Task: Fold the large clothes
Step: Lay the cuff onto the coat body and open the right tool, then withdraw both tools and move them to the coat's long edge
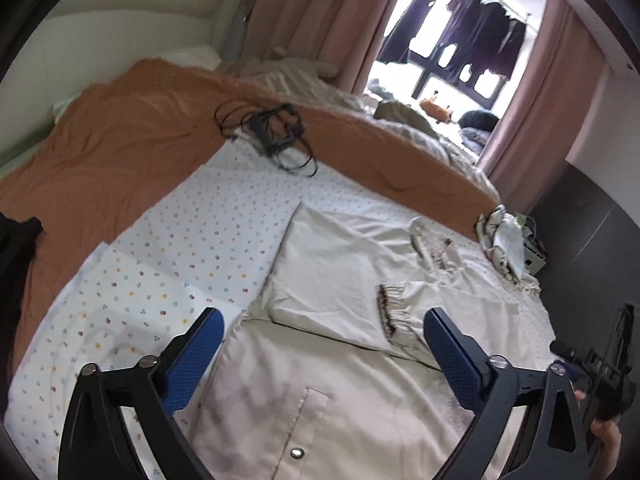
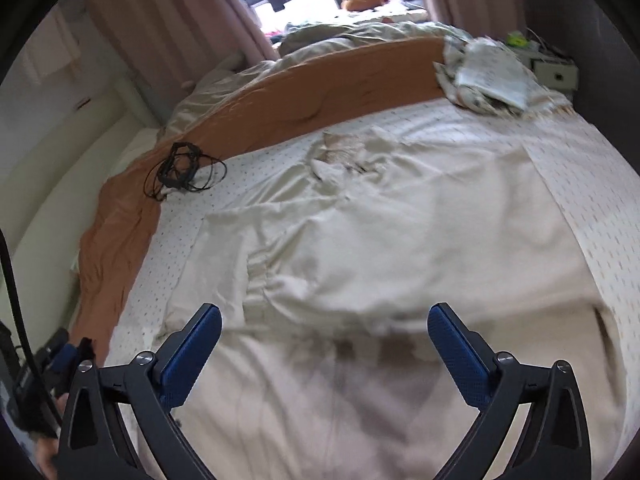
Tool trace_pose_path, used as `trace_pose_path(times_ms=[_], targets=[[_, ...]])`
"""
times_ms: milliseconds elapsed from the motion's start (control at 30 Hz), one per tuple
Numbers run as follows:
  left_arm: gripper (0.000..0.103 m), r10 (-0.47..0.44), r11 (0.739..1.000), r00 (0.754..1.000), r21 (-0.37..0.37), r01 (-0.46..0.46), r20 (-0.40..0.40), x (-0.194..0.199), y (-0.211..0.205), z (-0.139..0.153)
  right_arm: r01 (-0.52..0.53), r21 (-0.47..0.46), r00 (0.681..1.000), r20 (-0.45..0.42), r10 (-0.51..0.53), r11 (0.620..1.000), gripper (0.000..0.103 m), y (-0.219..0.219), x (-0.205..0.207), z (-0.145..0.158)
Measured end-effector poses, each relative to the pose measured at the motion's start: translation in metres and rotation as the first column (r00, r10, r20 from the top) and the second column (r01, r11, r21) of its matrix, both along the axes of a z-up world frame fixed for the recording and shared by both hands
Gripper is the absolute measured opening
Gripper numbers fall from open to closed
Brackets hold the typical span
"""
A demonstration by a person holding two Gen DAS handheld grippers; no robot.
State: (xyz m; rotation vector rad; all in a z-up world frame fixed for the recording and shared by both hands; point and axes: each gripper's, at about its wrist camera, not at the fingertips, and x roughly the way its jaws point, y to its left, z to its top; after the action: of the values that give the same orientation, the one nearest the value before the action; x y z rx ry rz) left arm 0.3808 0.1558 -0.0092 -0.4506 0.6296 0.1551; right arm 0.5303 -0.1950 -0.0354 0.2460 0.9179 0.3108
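Note:
A large cream jacket [image 1: 332,396] lies spread flat on the bed, front up, with a snap button and a pocket edge showing. One sleeve is folded across the body, its gathered cuff [image 1: 394,312] pointing toward me. The jacket also fills the right wrist view [image 2: 384,240], collar at the far end. My left gripper [image 1: 322,332] is open and empty, hovering above the jacket's lower front. My right gripper [image 2: 324,332] is open and empty above the jacket's hem area.
A flower-print sheet [image 1: 192,240] covers the bed under the jacket. An orange blanket [image 1: 120,128] runs along the far side. A black device with cables [image 1: 276,128] lies on it. A folded pile of cloth [image 2: 488,76] sits at the far corner. Curtains and a window stand behind.

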Motion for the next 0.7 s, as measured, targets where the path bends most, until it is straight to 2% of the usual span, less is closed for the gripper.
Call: trace_pose_path(times_ms=[100,300,700], targets=[[0.103,-0.023,0.999,0.999,0.04,0.022,0.033,-0.021,-0.014,0.012,0.042,0.046,0.999,0.004,-0.042,0.998,0.103,-0.023,-0.026,0.007],[0.103,-0.027,1.0,0.998,-0.011,0.027,0.056,-0.072,-0.027,0.012,0.09,0.107,0.994,0.053,-0.096,0.99,0.103,-0.059,-0.074,0.022],[0.103,-0.016,1.0,1.0,-0.012,0.016,0.014,-0.162,-0.042,-0.003,0.11,0.167,0.993,0.033,-0.118,0.98,0.103,-0.097,-0.157,0.011]])
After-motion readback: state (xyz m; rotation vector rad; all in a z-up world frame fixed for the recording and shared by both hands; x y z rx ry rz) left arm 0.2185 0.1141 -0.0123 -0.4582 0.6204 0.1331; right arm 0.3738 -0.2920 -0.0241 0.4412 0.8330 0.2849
